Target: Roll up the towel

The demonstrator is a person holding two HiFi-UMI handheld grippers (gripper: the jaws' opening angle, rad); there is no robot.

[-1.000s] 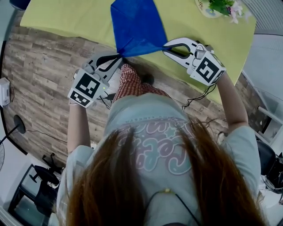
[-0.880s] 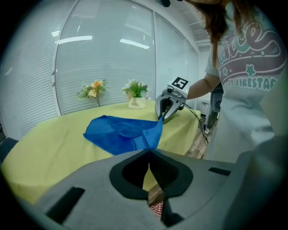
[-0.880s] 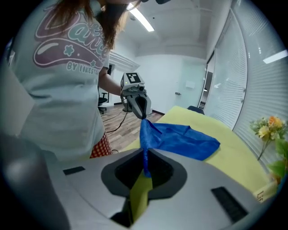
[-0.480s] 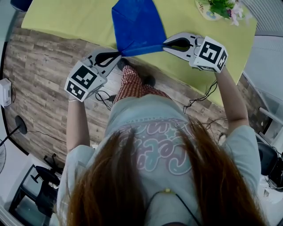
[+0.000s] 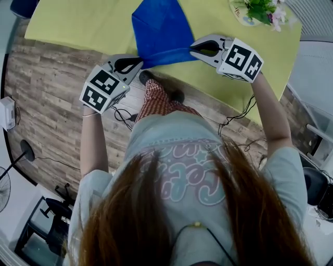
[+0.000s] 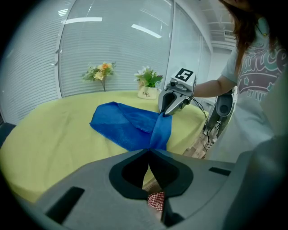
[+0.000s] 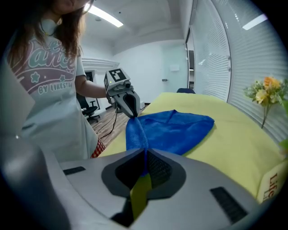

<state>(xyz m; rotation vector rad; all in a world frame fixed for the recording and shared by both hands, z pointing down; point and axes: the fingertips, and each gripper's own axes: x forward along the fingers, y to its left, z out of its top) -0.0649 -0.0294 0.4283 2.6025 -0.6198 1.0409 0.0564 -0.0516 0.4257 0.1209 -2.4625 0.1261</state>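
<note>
Jaws closed on both: left gripper [image 6: 148, 151] pinches one near corner of the blue towel [image 5: 158, 28], right gripper [image 7: 145, 152] pinches the other, cloth clamped right at the tips in each gripper view. Head view: left gripper at 10 o'clock, right gripper at 1 o'clock, towel at 12 o'clock between and beyond them. The near edge runs as a bunched band from tip to tip, over the table's near rim. The rest of the towel lies on the yellow table cover [image 5: 78, 23], folded over itself, narrowing toward the far side. Both grippers point down at a slant toward the table, marker cubes facing up. Left gripper view: right gripper at 1 o'clock, towel band running from it straight to the left jaws. Right gripper view: left gripper at 11 o'clock, same band. Flower pot [image 5: 260, 8] at 1 o'clock on the cover, well apart from the towel. Person stands at the table edge on a wood floor [image 5: 47, 88].
</note>
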